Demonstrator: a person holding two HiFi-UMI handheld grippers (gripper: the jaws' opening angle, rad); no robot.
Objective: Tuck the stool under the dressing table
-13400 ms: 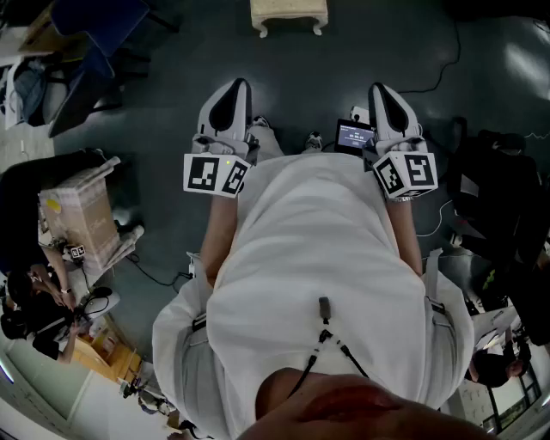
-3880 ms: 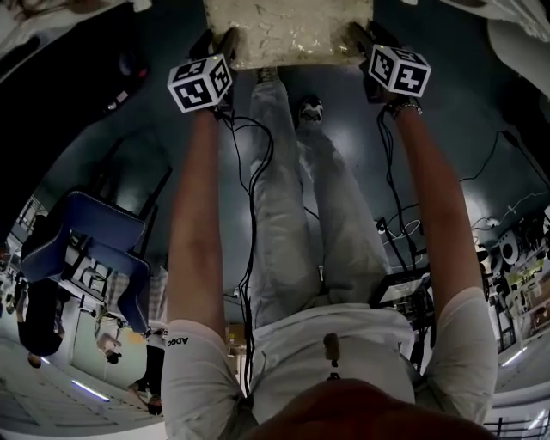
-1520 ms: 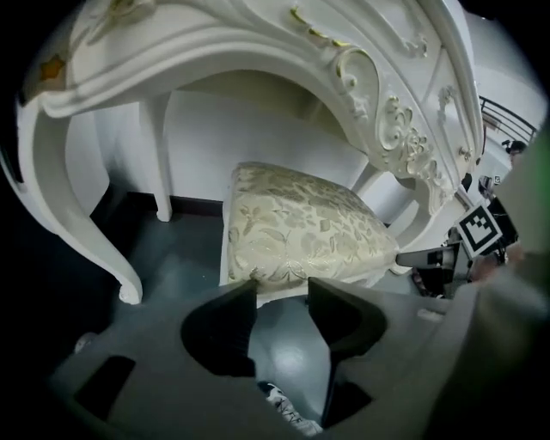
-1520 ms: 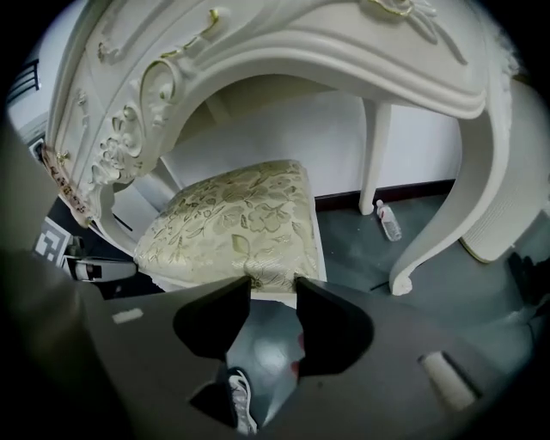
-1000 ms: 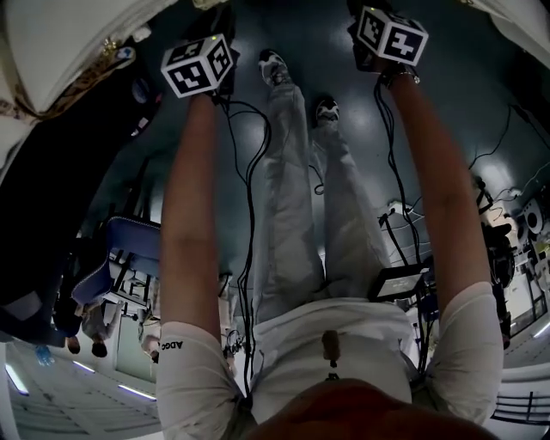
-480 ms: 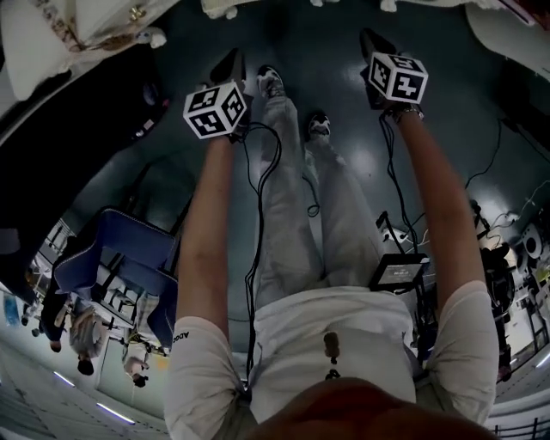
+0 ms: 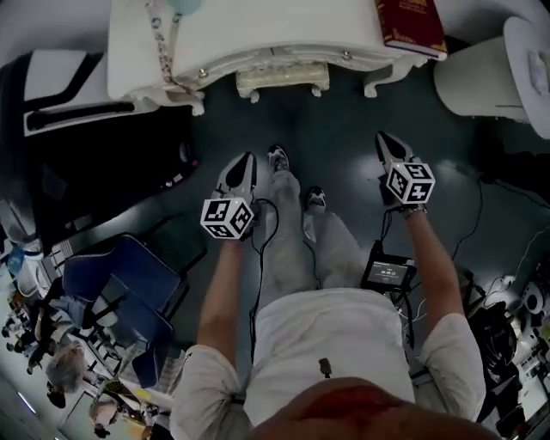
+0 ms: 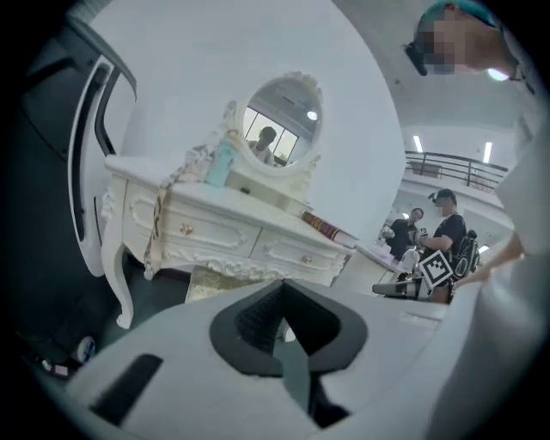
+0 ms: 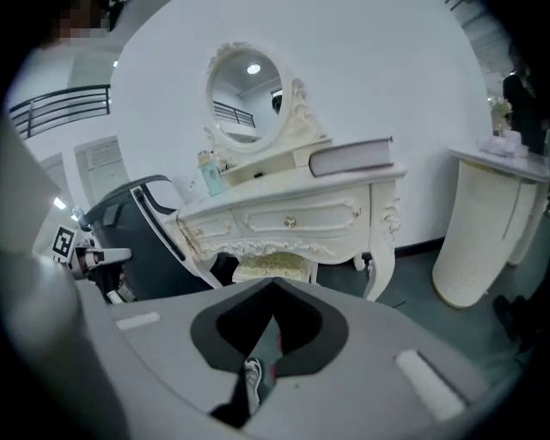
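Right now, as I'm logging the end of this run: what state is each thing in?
dressing table: upright, drawers shut.
stool: tucked under the dressing table, front edge showing.
book: closed, flat on the table top.
left gripper: shut, empty.
right gripper: shut, empty.

Locate the stool [image 7: 282, 80]: cream frame, patterned gold seat, standing upright on the floor. It sits beneath the dressing table [image 7: 258, 39], between its front legs, only the front edge showing. The table is white and carved, with curved legs and knobbed drawers.
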